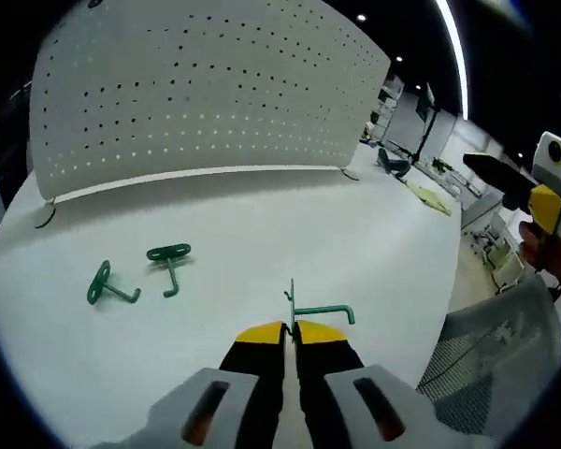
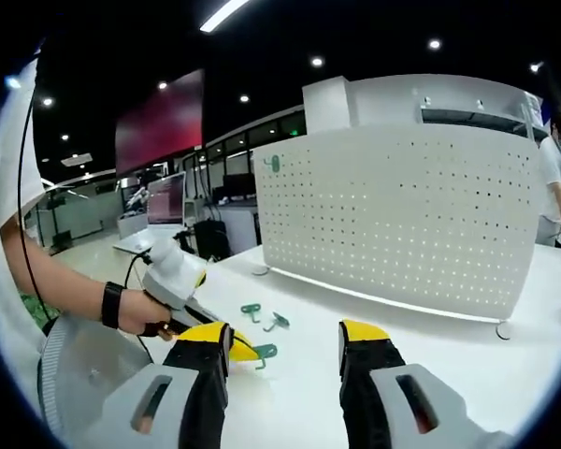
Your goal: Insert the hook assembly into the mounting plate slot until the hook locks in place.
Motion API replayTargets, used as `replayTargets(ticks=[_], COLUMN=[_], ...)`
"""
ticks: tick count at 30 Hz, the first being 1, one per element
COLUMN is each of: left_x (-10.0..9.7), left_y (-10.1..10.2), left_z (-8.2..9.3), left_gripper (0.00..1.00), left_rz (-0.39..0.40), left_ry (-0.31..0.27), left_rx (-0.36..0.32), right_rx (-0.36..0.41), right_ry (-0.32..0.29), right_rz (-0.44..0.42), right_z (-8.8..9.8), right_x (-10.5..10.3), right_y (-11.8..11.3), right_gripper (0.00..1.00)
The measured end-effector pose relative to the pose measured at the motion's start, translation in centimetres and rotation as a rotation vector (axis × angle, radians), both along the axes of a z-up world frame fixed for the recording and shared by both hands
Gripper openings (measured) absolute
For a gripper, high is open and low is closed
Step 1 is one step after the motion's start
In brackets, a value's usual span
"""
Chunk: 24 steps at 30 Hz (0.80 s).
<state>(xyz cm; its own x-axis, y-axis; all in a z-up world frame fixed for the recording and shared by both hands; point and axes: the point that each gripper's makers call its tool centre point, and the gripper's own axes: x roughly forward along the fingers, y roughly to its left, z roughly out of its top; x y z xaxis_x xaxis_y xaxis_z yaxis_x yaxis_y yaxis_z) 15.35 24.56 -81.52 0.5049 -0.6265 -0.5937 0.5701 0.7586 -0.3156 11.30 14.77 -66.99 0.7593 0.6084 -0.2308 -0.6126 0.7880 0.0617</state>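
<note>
Left gripper view: the left gripper (image 1: 290, 329) has its yellow-tipped jaws drawn together on the flat plate end of a green hook (image 1: 310, 310), which is held low over the white table (image 1: 262, 215). The hook's bent arm reaches out to the right of the jaw tips, and a thin edge of its plate stands up between them.

Two more green hooks lie loose on the table to the left, near each other but apart: the far-left hook (image 1: 107, 285) and the second hook (image 1: 169, 259) just to its right. Neither touches the gripper.

The white pegboard (image 1: 206, 89) (the perforated mounting panel) stands upright at the far side of the table on small feet, well apart from all three hooks. At the right edge of this view the right gripper (image 1: 542, 192) shows, held in a hand (image 1: 552, 253).

Right gripper view: the right gripper (image 2: 285, 341) has its jaws apart with nothing between them. Beyond them, the person's other hand (image 2: 140, 313) holds the left gripper (image 2: 192, 309) by the table edge, with the held hook (image 2: 264, 353) at its tip. The two loose hooks (image 2: 265, 316) lie further back, in front of the pegboard (image 2: 393, 215). A small green piece (image 2: 274, 163) sits high on the pegboard's left side; what it is cannot be told.
</note>
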Motion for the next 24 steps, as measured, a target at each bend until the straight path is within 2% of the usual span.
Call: replayTargets(ticks=[3,12,24], left_x=[-0.3,-0.7,-1.5], left_y=[-0.1,-0.2,-0.2], left_z=[0.4,2.1,5.1], left_gripper=[0.03,0.03,0.03], left_rz=[0.013,0.027,-0.014], left_ry=[0.014,-0.021,-0.096], left_rx=[-0.032,-0.068,-0.025], right_rx=[0.003,0.002,-0.01], right_ry=[0.0,-0.001,-0.004], right_rz=[-0.003,-0.005,0.03], right_z=[0.0,0.1,0.1], right_x=[-0.1,0.0,-0.2], right_y=[0.0,-0.1,0.4], right_gripper=[0.47,0.46,0.42])
